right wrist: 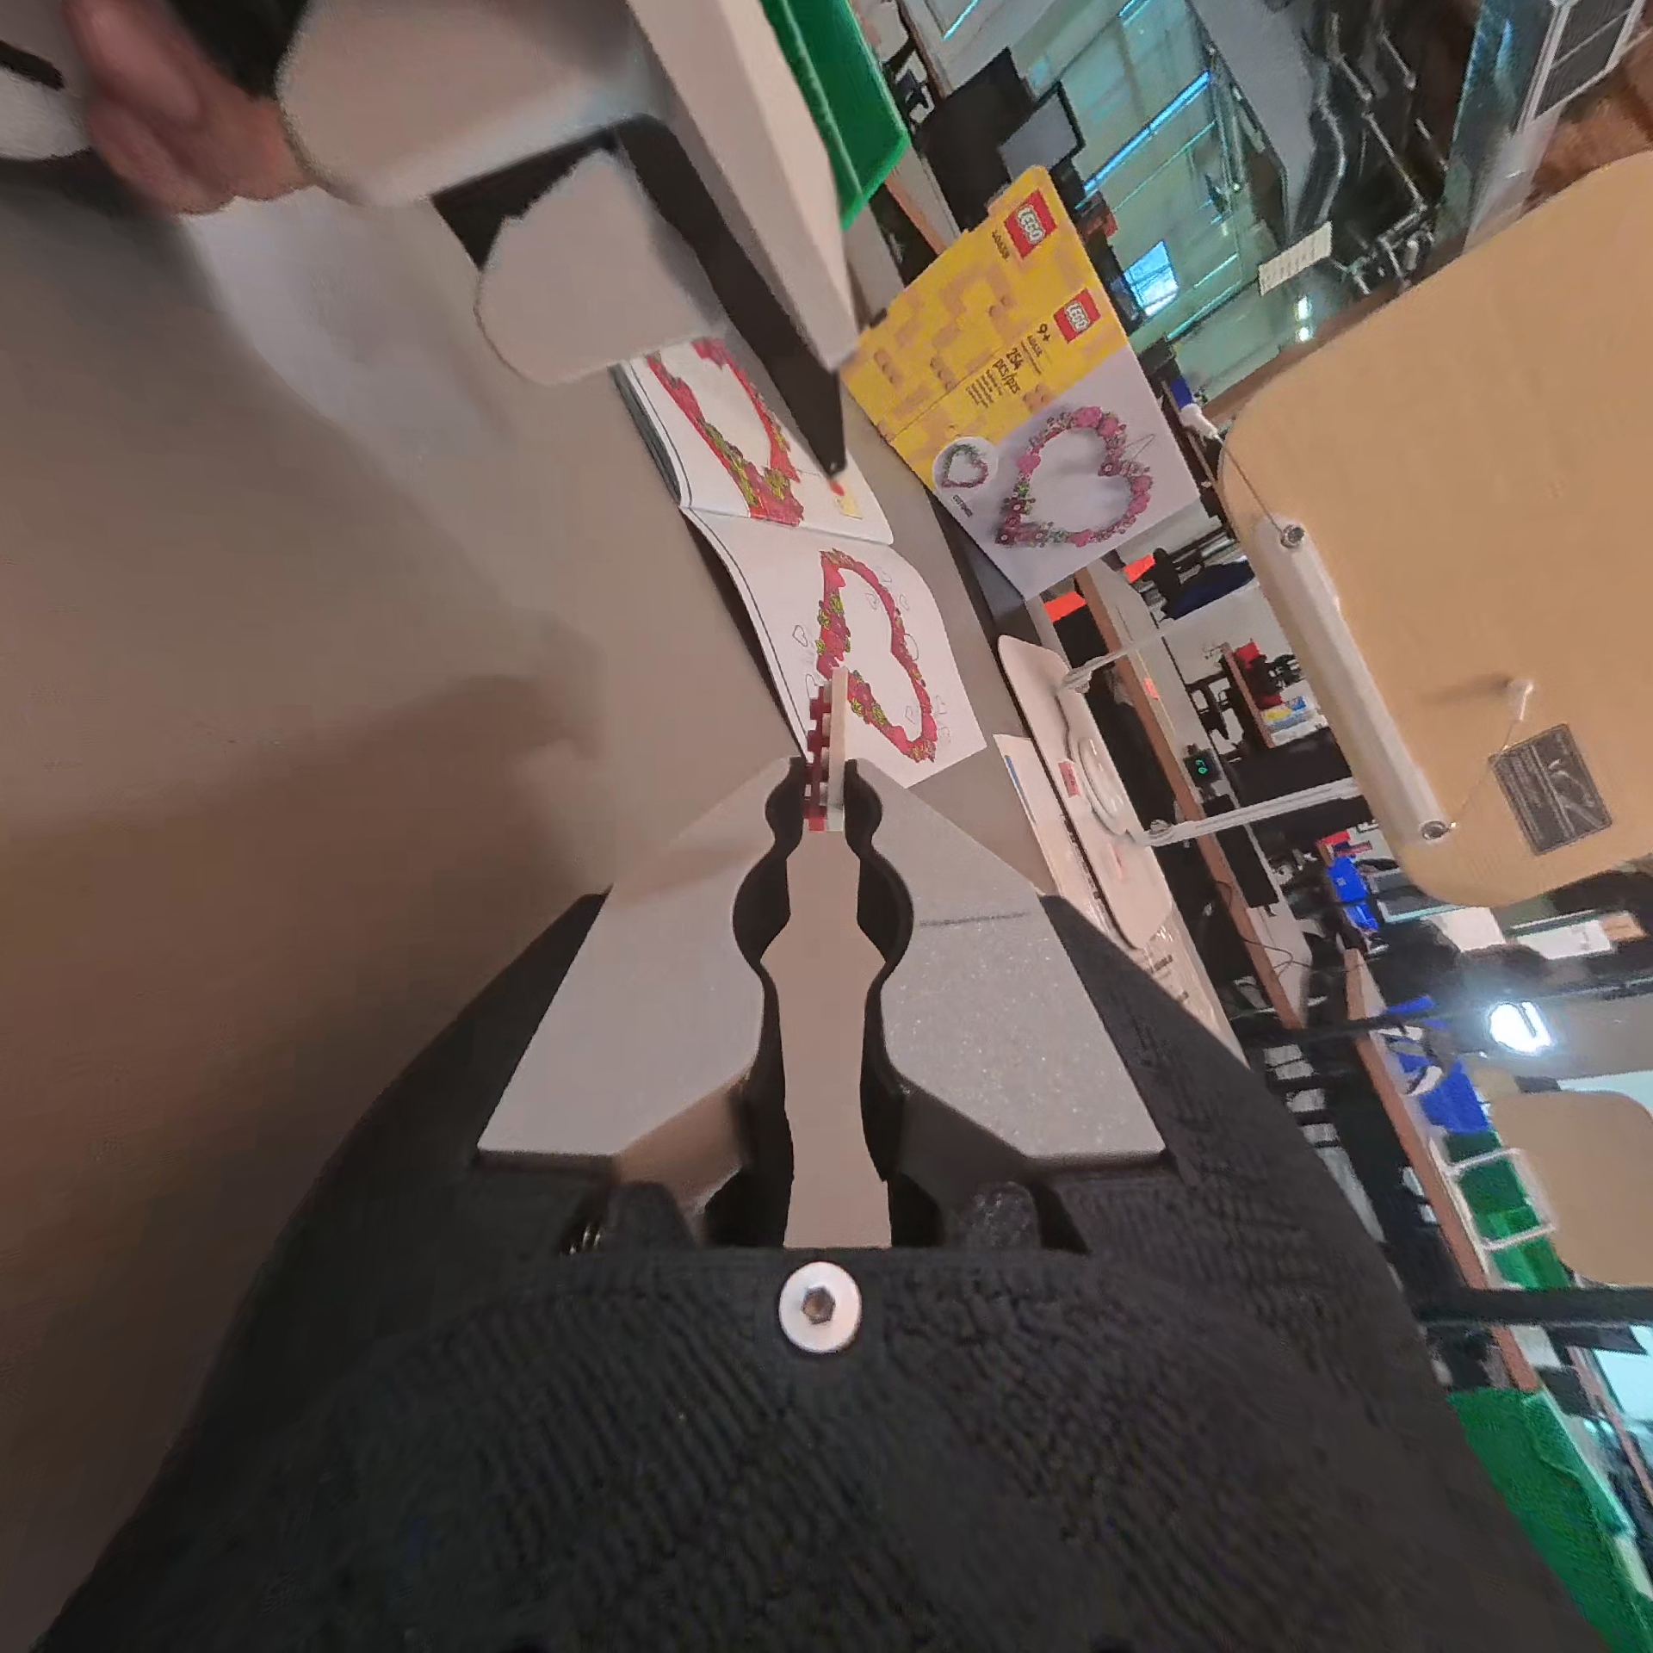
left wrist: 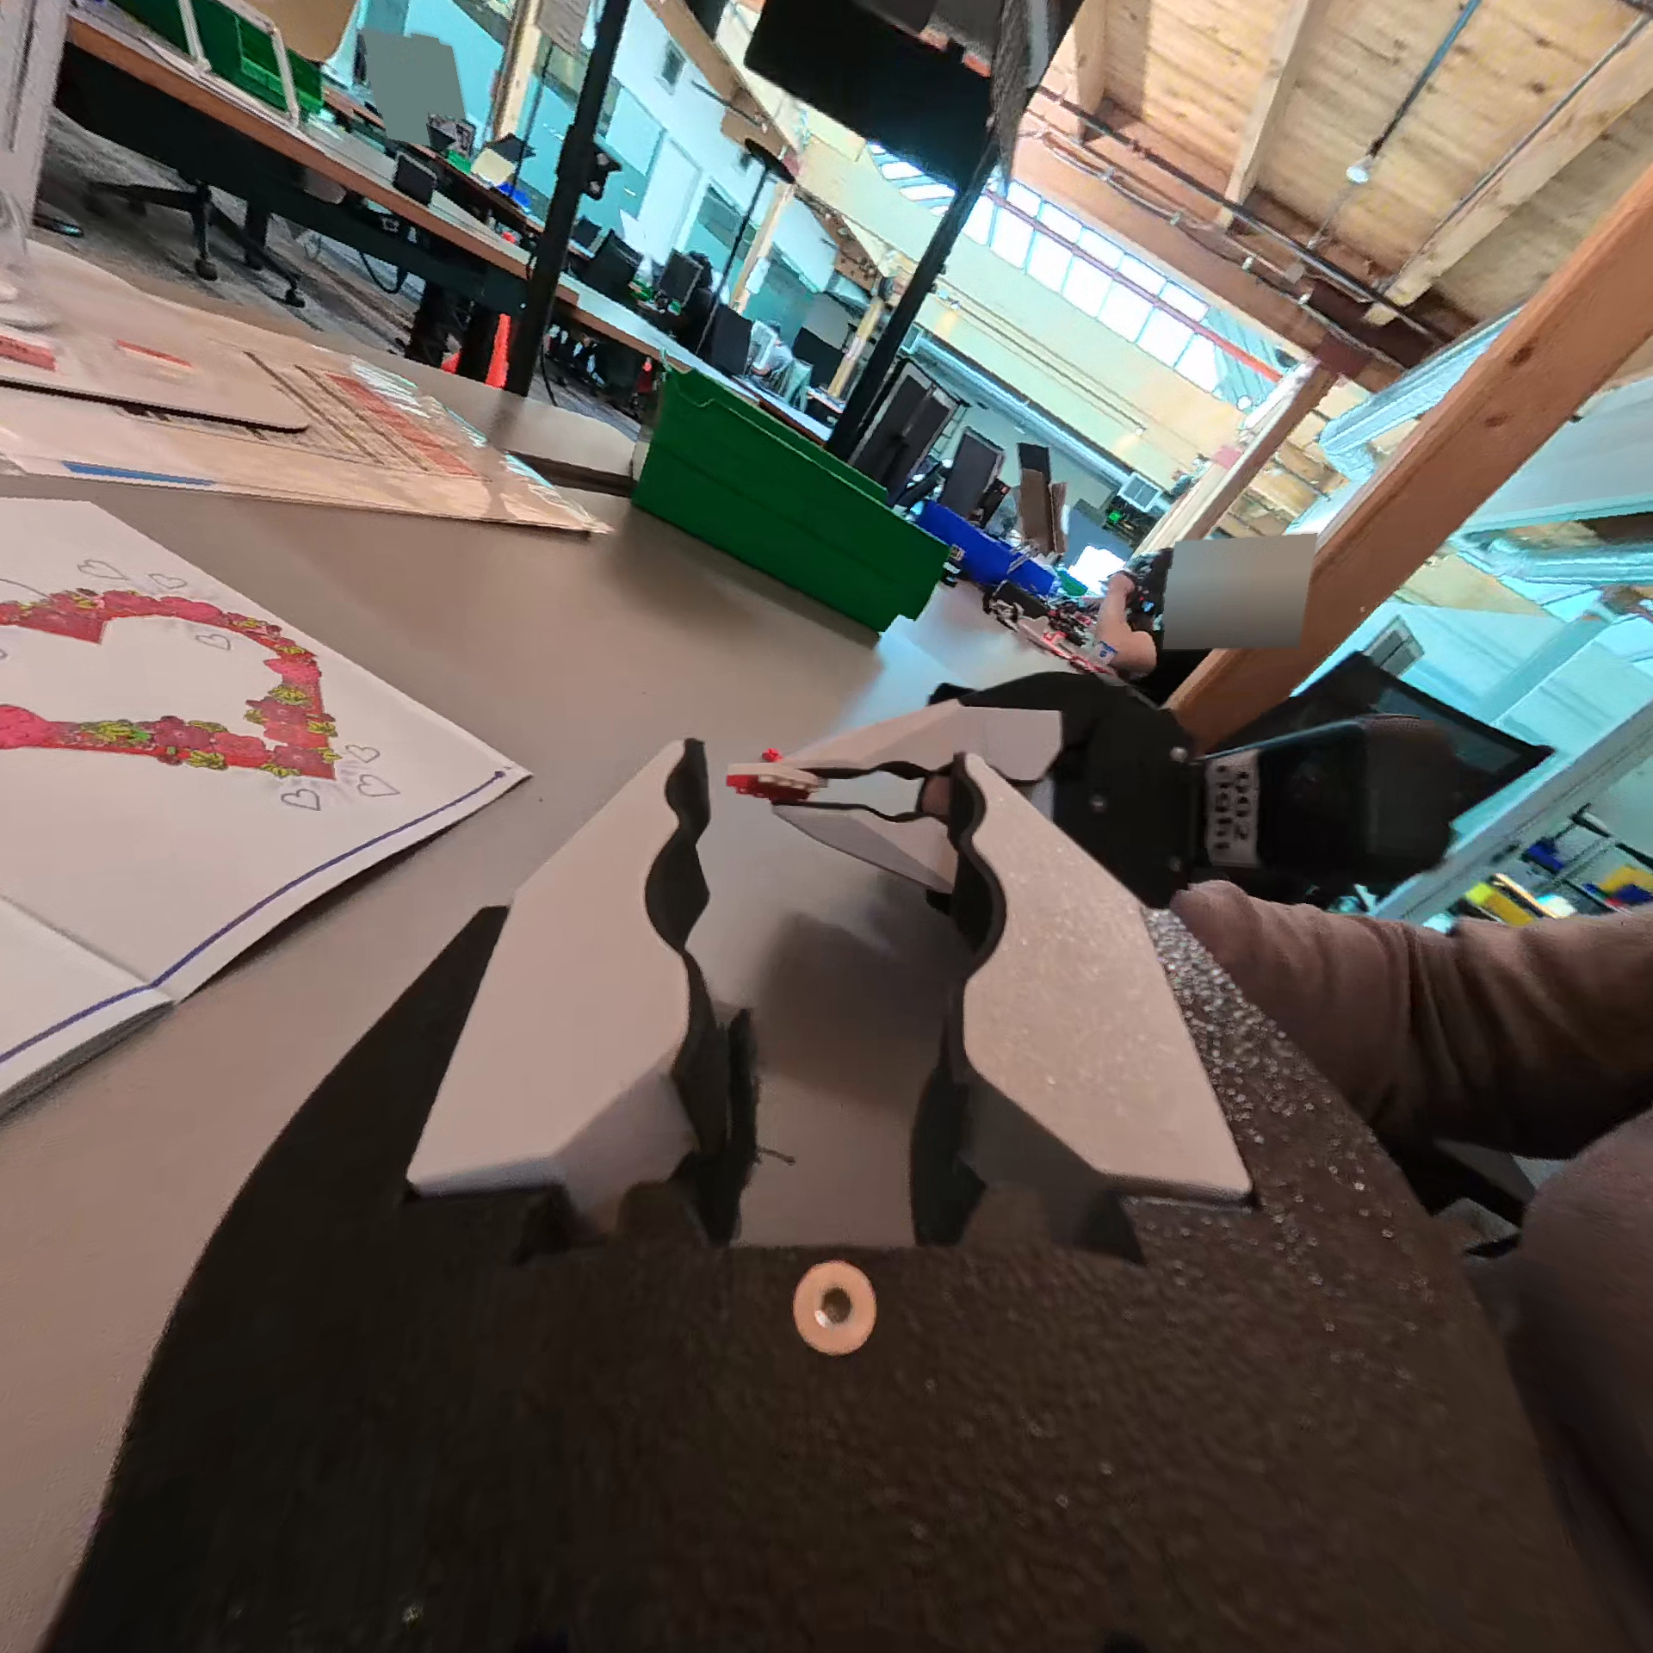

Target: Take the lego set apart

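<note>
My right gripper (right wrist: pixel 827 792) is shut on a small lego piece (right wrist: pixel 830 751), a white plate with red bricks stuck to one side, held above the grey table (right wrist: pixel 268 805). In the left wrist view the right gripper (left wrist: pixel 809 787) reaches in from the right with the lego piece (left wrist: pixel 771 780) at its tips. My left gripper (left wrist: pixel 827 769) is open and empty, with the piece just beyond and between its tips. The left gripper's fingers (right wrist: pixel 742 224) show blurred at the top of the right wrist view.
An open instruction booklet (left wrist: pixel 179 716) with a red heart picture lies left on the table. A yellow lego box (right wrist: pixel 1011 376) stands behind it. Green bins (left wrist: pixel 787 528) sit at the table's far edge. Printed sheets (left wrist: pixel 358 438) lie at far left. A person's sleeve (left wrist: pixel 1431 1011) is at right. The gap from one gripper's tips to the other's is roughly 7 cm.
</note>
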The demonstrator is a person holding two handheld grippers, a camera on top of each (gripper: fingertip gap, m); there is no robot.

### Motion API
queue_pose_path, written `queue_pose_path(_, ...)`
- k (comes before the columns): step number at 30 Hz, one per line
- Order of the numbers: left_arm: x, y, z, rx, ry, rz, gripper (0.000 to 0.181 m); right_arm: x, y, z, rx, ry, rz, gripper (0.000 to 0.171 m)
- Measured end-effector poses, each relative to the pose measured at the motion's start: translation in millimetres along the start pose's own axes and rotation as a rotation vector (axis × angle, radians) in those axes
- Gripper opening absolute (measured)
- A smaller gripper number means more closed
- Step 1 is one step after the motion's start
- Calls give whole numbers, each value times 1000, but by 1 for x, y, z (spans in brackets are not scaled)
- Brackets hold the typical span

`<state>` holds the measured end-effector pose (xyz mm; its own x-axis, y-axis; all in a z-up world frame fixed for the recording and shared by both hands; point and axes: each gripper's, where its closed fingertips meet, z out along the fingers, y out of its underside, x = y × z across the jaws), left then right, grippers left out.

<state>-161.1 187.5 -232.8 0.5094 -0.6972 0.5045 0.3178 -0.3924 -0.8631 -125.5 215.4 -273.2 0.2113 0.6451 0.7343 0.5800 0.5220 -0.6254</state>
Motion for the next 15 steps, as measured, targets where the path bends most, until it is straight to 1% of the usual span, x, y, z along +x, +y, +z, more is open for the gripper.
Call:
queue_pose_path(2,13,-8,-10,22,45,-4,51,-2,1,0,19,-7,34,7)
queue_pose_path(4,31,-20,-31,70,63,27,49,-3,2,-1,24,-18,60,7)
queue_pose_path(7,45,-29,-67,79,-10,92,45,-9,-4,-2,64,-52,88,7)
queue_pose_path(11,55,-20,-103,15,-92,105,43,-24,-25,-6,150,-139,120,7)
queue_pose_path(13,55,-12,-115,3,-135,54,42,-32,-44,-12,218,-179,128,7)
queue_pose_path(15,57,-3,-118,-8,-129,-37,43,-38,-65,-20,283,-180,89,7)
